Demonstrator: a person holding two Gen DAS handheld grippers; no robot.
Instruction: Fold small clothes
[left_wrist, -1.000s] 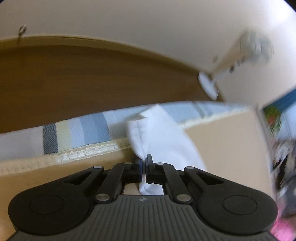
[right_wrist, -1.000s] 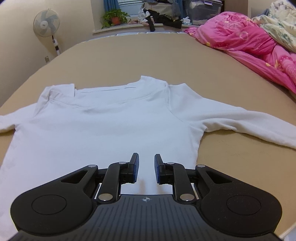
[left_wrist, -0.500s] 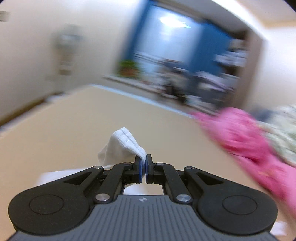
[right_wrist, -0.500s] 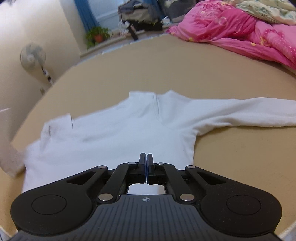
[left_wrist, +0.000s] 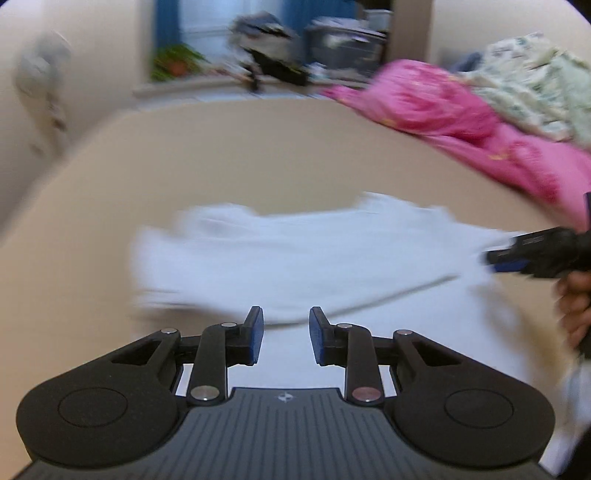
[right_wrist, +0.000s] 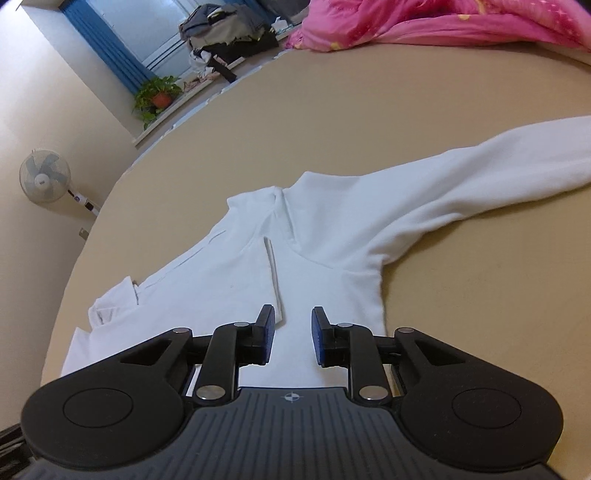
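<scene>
White shirt flat on the tan bed, both of your grippers open above its lower body.

Your left gripper held its fingers apart with nothing between them; your right gripper did likewise. The shirt lay with its collar pointing away from you toward the windowsill, its long axis running near to far. One sleeve stretched straight out to the right; the other lay folded across the body. Bare bed surface extended beyond the collar, bounded on the far right by the pink quilt.
</scene>
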